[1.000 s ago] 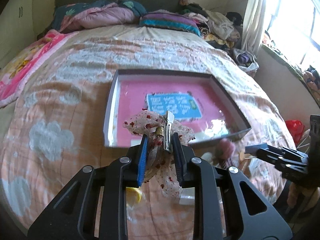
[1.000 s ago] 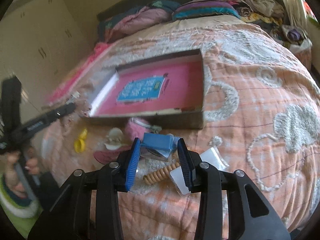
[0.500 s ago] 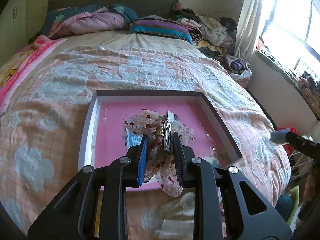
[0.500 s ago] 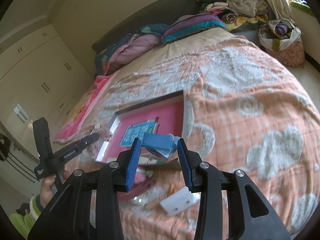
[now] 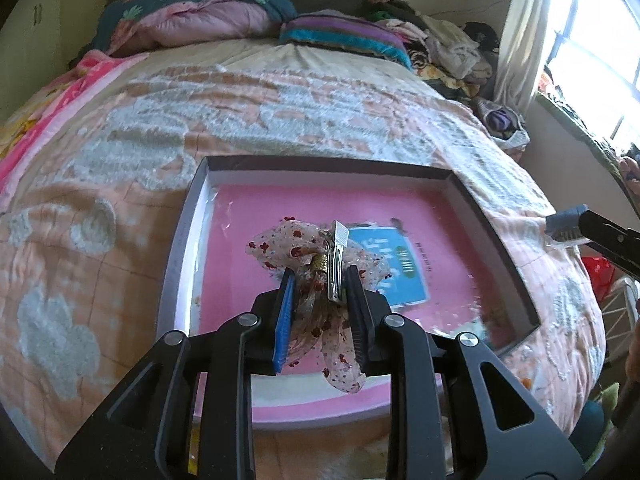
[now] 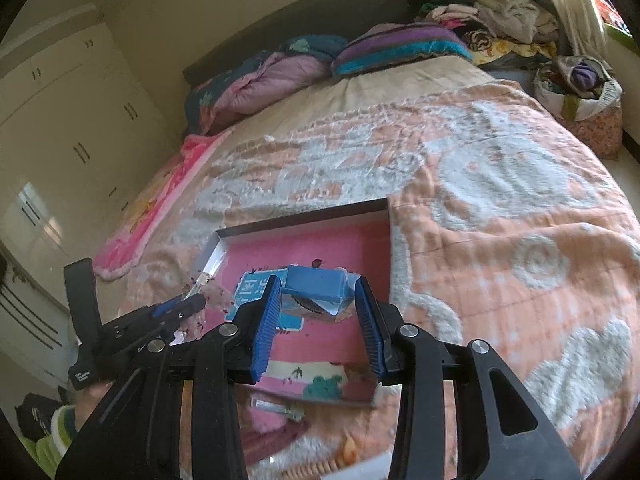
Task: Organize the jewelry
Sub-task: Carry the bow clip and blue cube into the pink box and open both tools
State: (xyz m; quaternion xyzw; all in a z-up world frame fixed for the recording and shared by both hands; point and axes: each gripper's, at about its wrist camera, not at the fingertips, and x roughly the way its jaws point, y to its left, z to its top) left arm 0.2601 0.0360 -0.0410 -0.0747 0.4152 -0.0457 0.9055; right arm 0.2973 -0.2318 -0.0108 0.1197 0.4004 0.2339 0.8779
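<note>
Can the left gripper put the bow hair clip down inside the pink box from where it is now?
Probably yes. The left gripper holds the bow hair clip over the open pink box, whose floor below looks bare apart from a blue card.

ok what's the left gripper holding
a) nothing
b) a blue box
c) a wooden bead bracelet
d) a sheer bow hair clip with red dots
d: the left gripper is shut on the bow clip, its metal clip between the pads, above the pink tray.
</note>
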